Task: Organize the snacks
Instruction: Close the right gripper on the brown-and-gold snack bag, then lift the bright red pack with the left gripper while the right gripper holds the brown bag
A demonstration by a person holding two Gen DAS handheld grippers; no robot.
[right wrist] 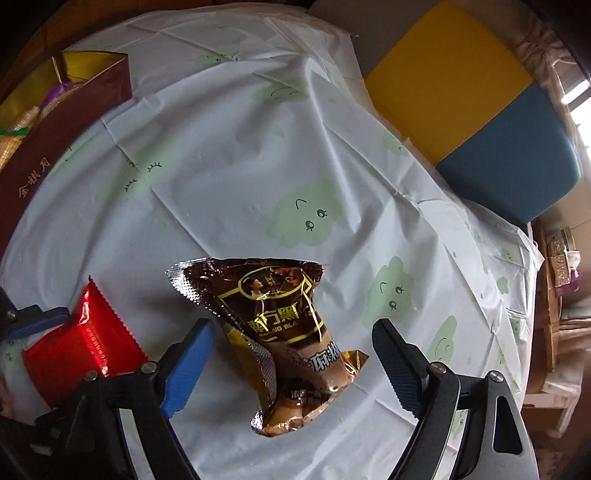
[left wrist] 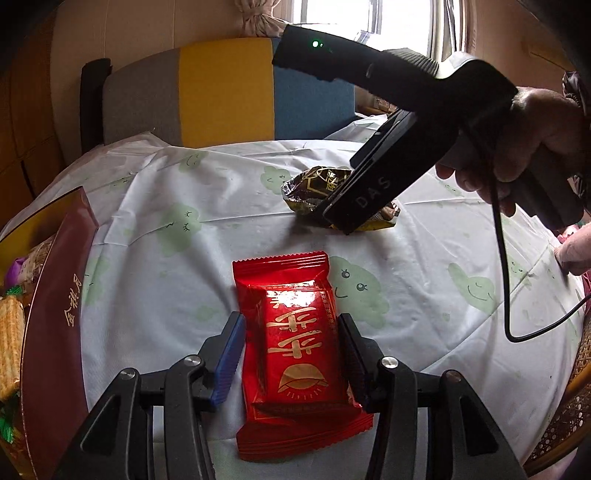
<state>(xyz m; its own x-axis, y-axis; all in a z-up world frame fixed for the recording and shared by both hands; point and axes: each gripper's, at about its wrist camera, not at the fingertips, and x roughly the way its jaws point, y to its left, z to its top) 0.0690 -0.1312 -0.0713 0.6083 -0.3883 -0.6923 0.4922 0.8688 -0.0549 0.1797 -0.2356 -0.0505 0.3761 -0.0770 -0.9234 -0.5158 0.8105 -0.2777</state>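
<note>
- Far left on the table (left wrist: 229,177), at its edge, a maroon box (left wrist: 55,314) with gold characters holds wrapped snacks.
- Next, the red packet (left wrist: 299,350) with gold characters lies flat between the spread fingers of the left hand-held gripper (left wrist: 291,354); the right finger touches the wrapper, the left stands just off it, so nothing is clamped.
- Bare white cloth with green cloud faces lies around it.
- Further right, the brown foil packet (right wrist: 284,343), reading "BLA…", lies between the wide-open right hand-held gripper (right wrist: 291,354), marked "DAS".
- Behind the table stands a grey, yellow and blue chair (left wrist: 221,96), with a window (left wrist: 369,18) beyond.
</note>
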